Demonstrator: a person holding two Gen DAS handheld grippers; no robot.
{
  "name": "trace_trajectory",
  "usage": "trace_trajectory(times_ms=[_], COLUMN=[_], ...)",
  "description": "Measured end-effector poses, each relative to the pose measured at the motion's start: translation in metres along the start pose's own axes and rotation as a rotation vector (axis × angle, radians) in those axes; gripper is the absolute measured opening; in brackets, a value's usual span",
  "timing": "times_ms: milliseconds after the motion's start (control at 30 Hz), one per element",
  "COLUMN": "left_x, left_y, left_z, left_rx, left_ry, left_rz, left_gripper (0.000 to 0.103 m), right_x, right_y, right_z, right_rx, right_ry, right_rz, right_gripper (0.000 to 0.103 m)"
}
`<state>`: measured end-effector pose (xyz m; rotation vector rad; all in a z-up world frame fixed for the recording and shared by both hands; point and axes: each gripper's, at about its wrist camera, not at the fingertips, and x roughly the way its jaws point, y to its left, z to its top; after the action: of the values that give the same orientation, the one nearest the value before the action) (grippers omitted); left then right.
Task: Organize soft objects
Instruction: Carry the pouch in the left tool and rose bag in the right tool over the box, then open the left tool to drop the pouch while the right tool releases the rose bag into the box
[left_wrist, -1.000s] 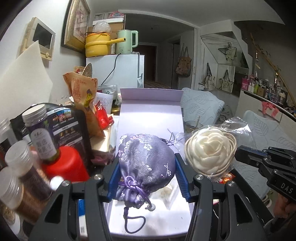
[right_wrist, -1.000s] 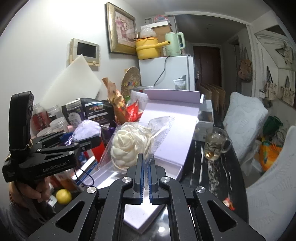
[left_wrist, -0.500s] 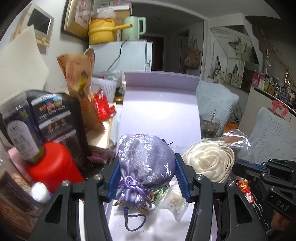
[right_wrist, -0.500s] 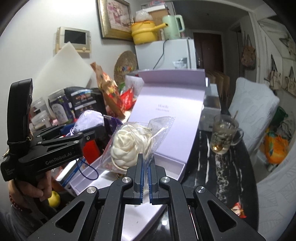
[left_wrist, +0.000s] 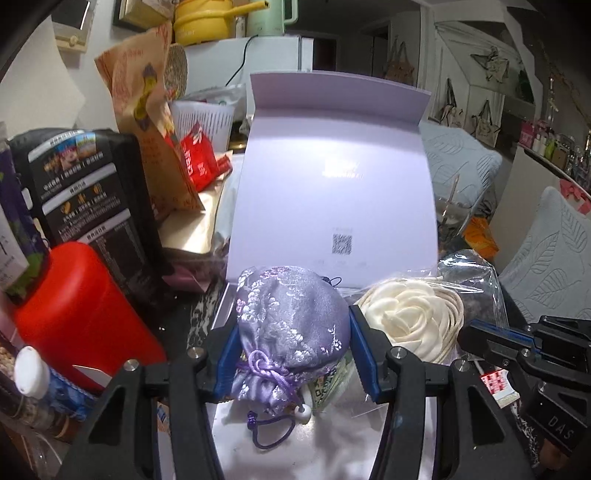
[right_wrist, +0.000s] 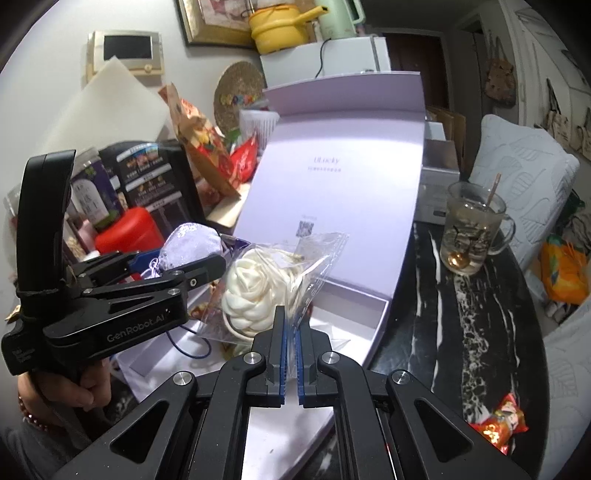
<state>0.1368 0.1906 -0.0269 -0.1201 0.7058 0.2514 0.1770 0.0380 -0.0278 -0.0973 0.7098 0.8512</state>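
Note:
My left gripper (left_wrist: 293, 350) is shut on a lilac brocade drawstring pouch (left_wrist: 291, 325), its cord dangling just above the floor of an open lavender gift box (left_wrist: 332, 199). The same pouch (right_wrist: 190, 245) shows in the right wrist view between the left gripper's fingers. My right gripper (right_wrist: 291, 354) is shut on the edge of a clear plastic bag holding a cream fabric rose (right_wrist: 255, 288), low over the box tray (right_wrist: 351, 314). That bagged rose (left_wrist: 410, 317) hangs just right of the pouch. Some small wrapped items lie in the tray beneath both.
Jars, a red-lidded container (left_wrist: 74, 314), a black packet (left_wrist: 88, 199) and snack bags (left_wrist: 147, 122) crowd the left. A glass mug with a spoon (right_wrist: 472, 236) stands right of the box on the dark marbled table (right_wrist: 461, 332). A candy wrapper (right_wrist: 502, 424) lies near the edge.
Both grippers have come down and forward toward the box with their loads; the box lid looms larger and the pouch and bagged rose now hang low over the tray.

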Motion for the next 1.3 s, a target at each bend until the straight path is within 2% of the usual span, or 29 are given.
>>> trace_trajectory(times_ms=[433, 667, 733, 800, 867, 1033, 1167, 1300], left_x=[0.034, 0.05, 0.05, 0.049, 0.045, 0.032, 0.021, 0.006], left_y=[0.003, 0.003, 0.004, 0.003, 0.002, 0.0, -0.004, -0.008], left_z=[-0.01, -0.013, -0.013, -0.012, -0.011, -0.006, -0.001, 0.006], left_rx=[0.006, -0.009, -0.015, -0.016, -0.009, -0.013, -0.009, -0.007], left_ry=[0.08, 0.122, 0.125, 0.124, 0.116, 0.075, 0.054, 0.029], left_rz=[0.043, 0.062, 0.061, 0.067, 0.083, 0.103, 0.115, 0.107], left_gripper=[0.053, 0.055, 0.056, 0.056, 0.058, 0.076, 0.077, 0.077], right_x=[0.047, 0.058, 0.057, 0.056, 0.052, 0.04, 0.023, 0.005], right_y=[-0.005, -0.004, -0.004, -0.004, -0.006, -0.009, -0.011, -0.011], right_z=[-0.004, -0.006, -0.006, -0.006, -0.005, -0.004, 0.001, 0.006], right_rx=[-0.015, -0.024, -0.03, -0.032, -0.027, -0.025, -0.017, -0.013], right_ry=[0.086, 0.102, 0.102, 0.104, 0.1, 0.091, 0.065, 0.035], right_rz=[-0.027, -0.04, -0.049, -0.06, -0.065, -0.095, -0.113, -0.131], right_gripper=[0.005, 0.008, 0.015, 0.029, 0.035, 0.039, 0.047, 0.048])
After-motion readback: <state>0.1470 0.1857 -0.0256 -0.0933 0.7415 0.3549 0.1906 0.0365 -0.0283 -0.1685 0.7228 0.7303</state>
